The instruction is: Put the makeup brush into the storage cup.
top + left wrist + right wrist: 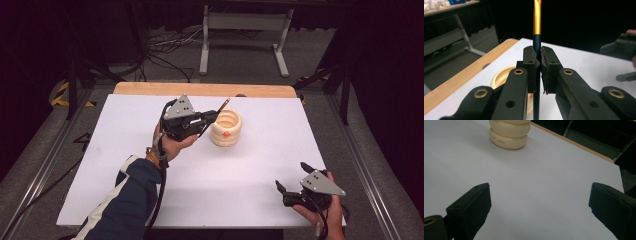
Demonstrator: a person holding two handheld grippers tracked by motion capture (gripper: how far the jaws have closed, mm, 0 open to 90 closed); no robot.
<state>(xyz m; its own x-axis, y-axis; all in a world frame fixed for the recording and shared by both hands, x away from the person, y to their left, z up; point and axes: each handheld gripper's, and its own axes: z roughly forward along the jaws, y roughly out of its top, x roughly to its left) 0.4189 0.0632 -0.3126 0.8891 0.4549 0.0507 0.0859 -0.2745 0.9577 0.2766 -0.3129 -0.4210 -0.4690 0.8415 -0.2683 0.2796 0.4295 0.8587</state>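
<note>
My left gripper [212, 119] [537, 53] is shut on a pencil [223, 106] [537, 20] with a dark blue shaft and a gold ferrule. The pencil slants up past the jaws, just left of a cream ribbed cup [226, 128] [499, 78] [509, 135] that stands on the white board [150, 150]. The cup's rim lies below and to the left of the jaws in the left gripper view. My right gripper [292, 176] [540, 188] rests at the board's near right corner, open, with bare board between its jaws and the cup farther off.
A wooden table edge [200, 89] runs along the back of the white board. Behind it stand a grey metal frame [245, 30] and loose cables [170, 47] on the floor. Dark rails flank both sides of the table.
</note>
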